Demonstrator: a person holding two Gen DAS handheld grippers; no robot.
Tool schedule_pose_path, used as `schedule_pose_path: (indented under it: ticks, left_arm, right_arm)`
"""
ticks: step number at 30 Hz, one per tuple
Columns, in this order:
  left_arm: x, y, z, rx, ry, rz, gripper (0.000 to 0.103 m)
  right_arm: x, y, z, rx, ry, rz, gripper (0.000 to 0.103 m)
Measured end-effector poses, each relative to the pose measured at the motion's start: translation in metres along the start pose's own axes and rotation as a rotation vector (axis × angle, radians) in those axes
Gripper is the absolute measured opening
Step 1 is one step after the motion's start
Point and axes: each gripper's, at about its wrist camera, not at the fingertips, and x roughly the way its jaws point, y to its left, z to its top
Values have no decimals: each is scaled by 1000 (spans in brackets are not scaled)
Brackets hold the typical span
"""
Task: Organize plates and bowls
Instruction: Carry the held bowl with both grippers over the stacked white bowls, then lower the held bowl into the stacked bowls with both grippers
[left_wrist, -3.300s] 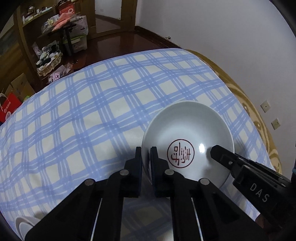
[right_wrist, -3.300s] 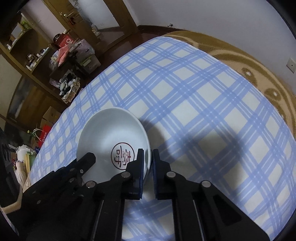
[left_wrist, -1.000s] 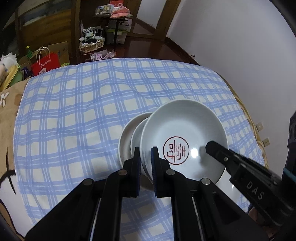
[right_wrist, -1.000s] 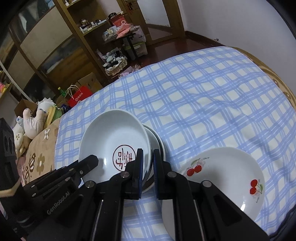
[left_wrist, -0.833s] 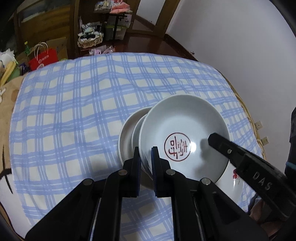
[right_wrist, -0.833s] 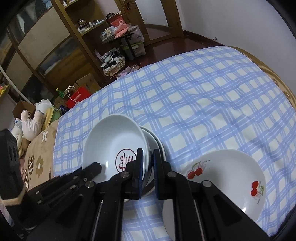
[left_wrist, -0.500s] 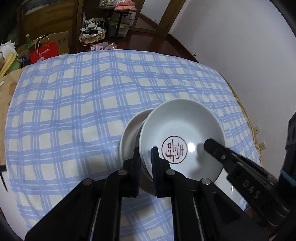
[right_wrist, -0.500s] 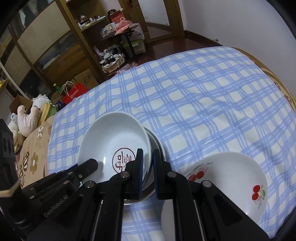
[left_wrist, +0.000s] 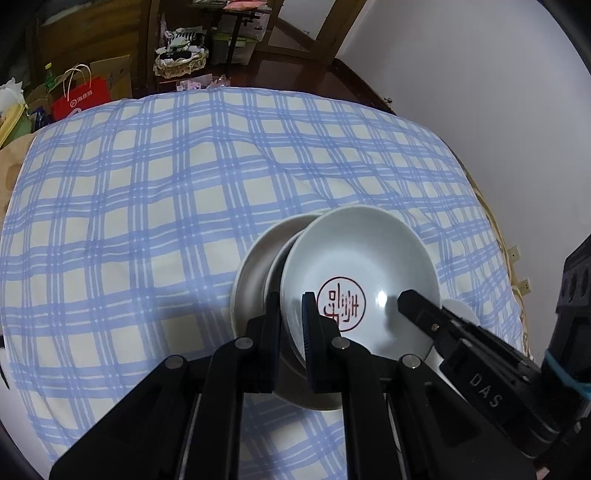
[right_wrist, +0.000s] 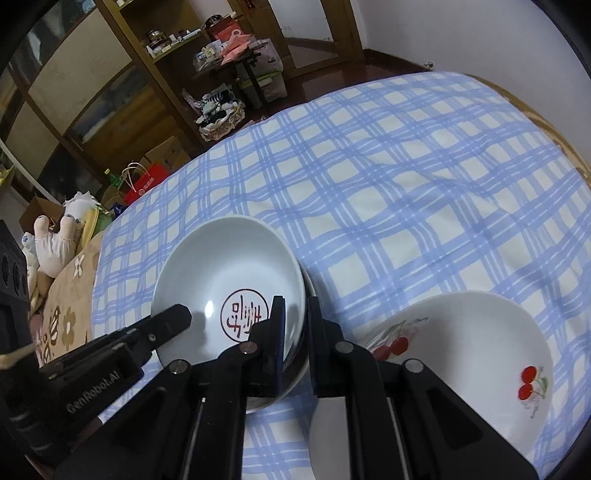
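Observation:
A white bowl with a red seal mark (left_wrist: 360, 273) (right_wrist: 225, 269) hangs just above a stack of pale bowls (left_wrist: 258, 266) on the blue checked cloth. My left gripper (left_wrist: 291, 321) is shut on the bowl's left rim. The right gripper (right_wrist: 295, 325) is shut on its right rim, and each gripper shows in the other's view at the bowl's far side. The stack's edge (right_wrist: 308, 291) peeks out right of the held bowl in the right wrist view. A white plate with red cherries (right_wrist: 480, 343) lies on the cloth to the right of the stack.
The blue checked cloth (left_wrist: 147, 221) covers a round table. A white wall (left_wrist: 461, 74) is close on the right. Shelves, boxes, a red bag (left_wrist: 79, 98) and a soft toy (right_wrist: 55, 236) crowd the floor beyond the far and left edges.
Both grippers have sunk a little with the seal bowl, which now sits lower over the stack. The grips are unchanged.

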Motion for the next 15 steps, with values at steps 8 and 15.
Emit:
schedule_pose_path:
  ticks: [8,15]
  left_arm:
    - [0,2,2,19,3,-7,10]
    - [0,-1,-1,49,3,15,10]
  right_arm:
    - [2,-2,-1,25,9,12,12]
    - [2,8,2,17,22,-17,15]
